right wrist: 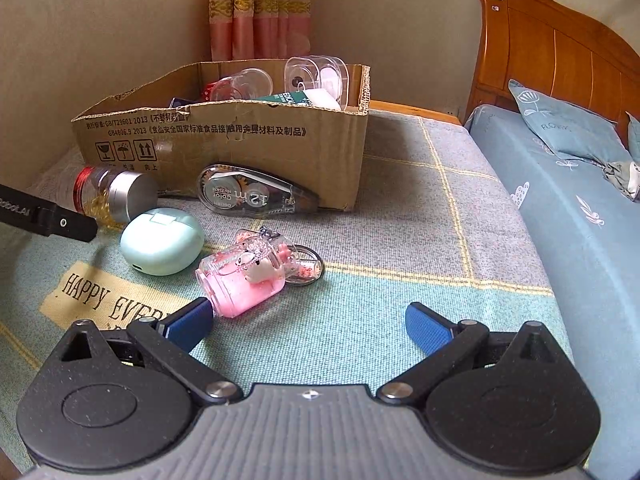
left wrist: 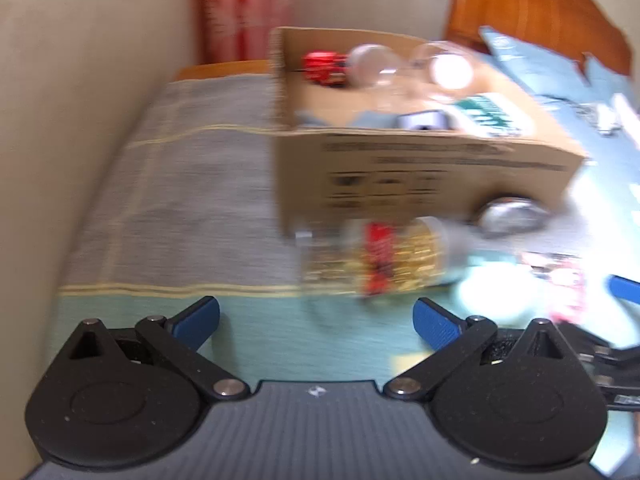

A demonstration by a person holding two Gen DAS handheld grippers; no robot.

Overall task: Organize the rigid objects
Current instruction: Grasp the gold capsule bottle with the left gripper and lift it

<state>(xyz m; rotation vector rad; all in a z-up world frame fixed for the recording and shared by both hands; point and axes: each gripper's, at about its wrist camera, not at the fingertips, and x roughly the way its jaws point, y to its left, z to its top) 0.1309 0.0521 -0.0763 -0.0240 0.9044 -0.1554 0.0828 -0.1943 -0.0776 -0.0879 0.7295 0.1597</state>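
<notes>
**Operator:** Right wrist view first: my right gripper [right wrist: 308, 322] has its jaws spread and empty, and the pink charm bottle keychain [right wrist: 250, 276] lies just ahead of the left pad.

**Partner:** And the other one?

**Operator:** My left gripper [left wrist: 316, 320] is released too, holding nothing; its view is blurred. The capped jar of gold clips [right wrist: 110, 196] lies on its side ahead of it.

**Partner:** What else is loose?

**Operator:** A mint earbud case [right wrist: 162, 242], and a correction tape dispenser [right wrist: 252, 196] against the cardboard box [right wrist: 256, 148], which I take to be the collecting bin; it holds several items.

**Partner:** Surface?

**Operator:** A striped blanket [right wrist: 400, 208], beside a bed [right wrist: 560, 208] with a wooden headboard [right wrist: 560, 48], curtain [right wrist: 260, 12] behind.
</notes>
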